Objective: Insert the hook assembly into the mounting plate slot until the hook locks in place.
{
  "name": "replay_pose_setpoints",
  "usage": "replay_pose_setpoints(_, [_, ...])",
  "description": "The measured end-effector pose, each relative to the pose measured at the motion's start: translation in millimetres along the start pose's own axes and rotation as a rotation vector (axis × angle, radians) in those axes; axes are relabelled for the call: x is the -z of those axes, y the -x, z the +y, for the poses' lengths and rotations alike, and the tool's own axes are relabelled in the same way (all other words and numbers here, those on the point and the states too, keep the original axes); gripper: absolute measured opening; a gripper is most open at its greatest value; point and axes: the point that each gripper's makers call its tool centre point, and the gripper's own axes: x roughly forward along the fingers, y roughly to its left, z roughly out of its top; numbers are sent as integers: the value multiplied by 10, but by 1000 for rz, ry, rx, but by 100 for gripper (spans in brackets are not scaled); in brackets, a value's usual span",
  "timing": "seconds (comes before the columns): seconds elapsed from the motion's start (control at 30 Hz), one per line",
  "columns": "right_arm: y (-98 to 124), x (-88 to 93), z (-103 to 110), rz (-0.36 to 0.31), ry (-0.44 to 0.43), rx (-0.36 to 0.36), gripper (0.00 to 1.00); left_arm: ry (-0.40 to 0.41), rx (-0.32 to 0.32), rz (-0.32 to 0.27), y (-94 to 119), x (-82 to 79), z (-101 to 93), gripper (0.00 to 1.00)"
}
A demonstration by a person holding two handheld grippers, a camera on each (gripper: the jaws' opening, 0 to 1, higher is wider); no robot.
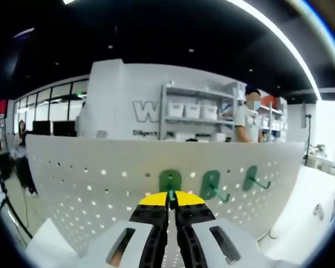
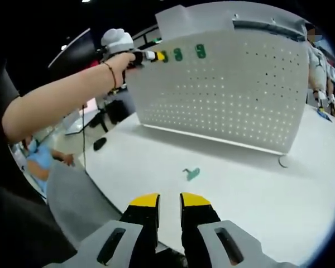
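A white perforated mounting plate [image 1: 89, 184] stands upright on the table. My left gripper [image 1: 168, 199] is shut on a green hook [image 1: 170, 181] pressed against the plate's face. Two more green hooks [image 1: 213, 186] [image 1: 252, 178] hang on the plate to its right. In the right gripper view the plate [image 2: 229, 89] stands at the back, and the left gripper [image 2: 152, 56], held by a person's hand, is at its upper left beside two green hooks [image 2: 177, 54] [image 2: 199, 51]. A loose green hook [image 2: 191, 173] lies on the white table [image 2: 257, 190]. My right gripper [image 2: 169, 201] hovers low, slightly open, holding nothing.
A person [image 1: 248, 120] stands behind the plate near shelves with white bins [image 1: 192, 110]. A small black object [image 2: 99, 143] lies near the table's left edge, and a round foot [image 2: 283, 161] sits at the plate's right base. Another person [image 2: 39, 159] is below the table's left edge.
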Motion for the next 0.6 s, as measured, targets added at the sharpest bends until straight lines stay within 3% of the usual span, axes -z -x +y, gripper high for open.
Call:
replay_pose_setpoints(0.2, [-15,6,36,3,-1,-9,12,-10,-31,20,-43,42,-4,2])
replay_pose_setpoints(0.37, [-12,-22,17,-7,-2,-3,12,-18,-68,-1,-21,46,19,2])
replay_pose_setpoints(0.6, [7,21,6,1,-12,2,12,-26,-62,4,-52,64,59,2])
